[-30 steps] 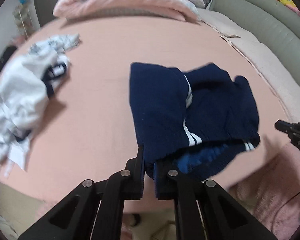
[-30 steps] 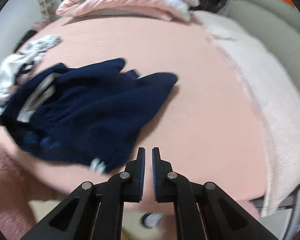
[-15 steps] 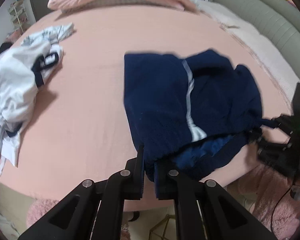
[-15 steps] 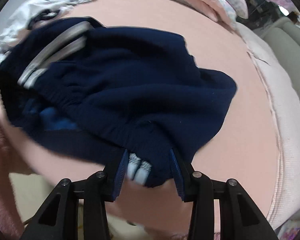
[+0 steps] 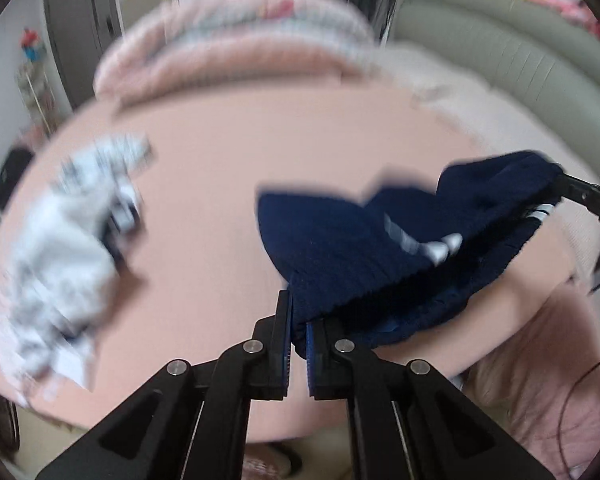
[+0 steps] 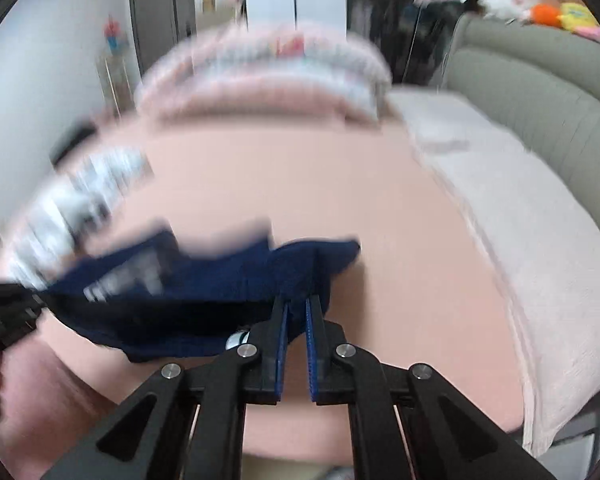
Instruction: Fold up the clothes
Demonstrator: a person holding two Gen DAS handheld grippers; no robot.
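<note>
Navy garment [image 5: 364, 248] stretched between both tongs above the near edge of pink bed [image 5: 228, 160]. Left gripper [image 5: 298, 312] clenched on its near-left corner, right gripper [image 6: 297, 308] clenched on the far-right edge. White clothes [image 5: 60, 240] at left.

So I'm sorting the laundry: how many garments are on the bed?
2, maybe more. A navy garment is held up between the left gripper and the right gripper. A white heap lies at the bed's left; it may hide several pieces.
</note>
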